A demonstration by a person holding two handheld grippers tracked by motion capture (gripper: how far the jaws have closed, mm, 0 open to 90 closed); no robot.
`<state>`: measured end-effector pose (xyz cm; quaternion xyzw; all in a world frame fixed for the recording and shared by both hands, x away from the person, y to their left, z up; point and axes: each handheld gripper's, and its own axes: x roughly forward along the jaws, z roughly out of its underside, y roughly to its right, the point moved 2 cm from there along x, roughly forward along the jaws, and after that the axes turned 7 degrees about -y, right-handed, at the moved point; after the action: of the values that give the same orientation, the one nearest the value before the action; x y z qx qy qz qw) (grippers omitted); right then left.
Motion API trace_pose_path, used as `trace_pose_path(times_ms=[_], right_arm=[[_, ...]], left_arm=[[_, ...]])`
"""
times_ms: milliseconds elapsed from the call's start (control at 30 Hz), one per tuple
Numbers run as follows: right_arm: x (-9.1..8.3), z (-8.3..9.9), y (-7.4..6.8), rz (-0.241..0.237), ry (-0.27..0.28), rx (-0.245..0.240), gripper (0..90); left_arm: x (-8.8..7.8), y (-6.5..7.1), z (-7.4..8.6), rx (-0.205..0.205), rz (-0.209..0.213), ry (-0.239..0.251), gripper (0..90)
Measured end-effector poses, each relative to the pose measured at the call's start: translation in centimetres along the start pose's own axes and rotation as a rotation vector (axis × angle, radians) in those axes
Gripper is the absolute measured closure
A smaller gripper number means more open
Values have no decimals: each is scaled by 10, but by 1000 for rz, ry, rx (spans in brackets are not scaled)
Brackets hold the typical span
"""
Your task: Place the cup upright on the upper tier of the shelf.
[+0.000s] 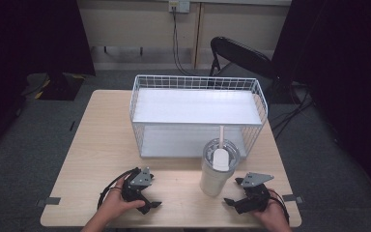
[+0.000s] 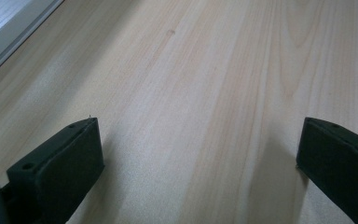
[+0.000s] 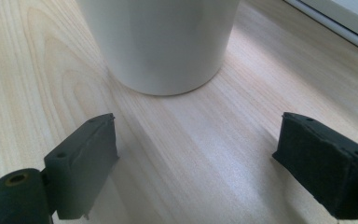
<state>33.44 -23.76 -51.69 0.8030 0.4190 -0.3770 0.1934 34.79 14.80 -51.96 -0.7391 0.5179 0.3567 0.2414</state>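
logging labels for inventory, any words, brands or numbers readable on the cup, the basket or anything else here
None can be read.
The white cup and its lid are plain, with no print showing.
The wire basket has no label.
The wall socket plate is too small to read.

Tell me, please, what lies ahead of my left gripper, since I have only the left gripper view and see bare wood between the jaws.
Observer: A white tumbler with a lid and straw stands upright on the table, off to the left gripper's right.
Operator: Is the right gripper near it?
Observer: Yes, the right gripper faces the tumbler's base with open jaws, not touching it.
Operator: Anything behind the tumbler?
Observer: A white wire basket lies on its side there, opening toward the person.
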Motion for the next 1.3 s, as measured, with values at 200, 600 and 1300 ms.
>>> trace_pose_path(times_ms=[200,600,1300], right_arm=[[-1,0,0,-11,1,-6,136],[-8,-10,-5,-98,30,4,140],[-22,-35,-8,-159,113,24,140]], left_arm=[[0,0,0,-2,-1,-1,0],[0,0,0,-2,-1,-4,0],[0,0,0,-8,-2,2,0]])
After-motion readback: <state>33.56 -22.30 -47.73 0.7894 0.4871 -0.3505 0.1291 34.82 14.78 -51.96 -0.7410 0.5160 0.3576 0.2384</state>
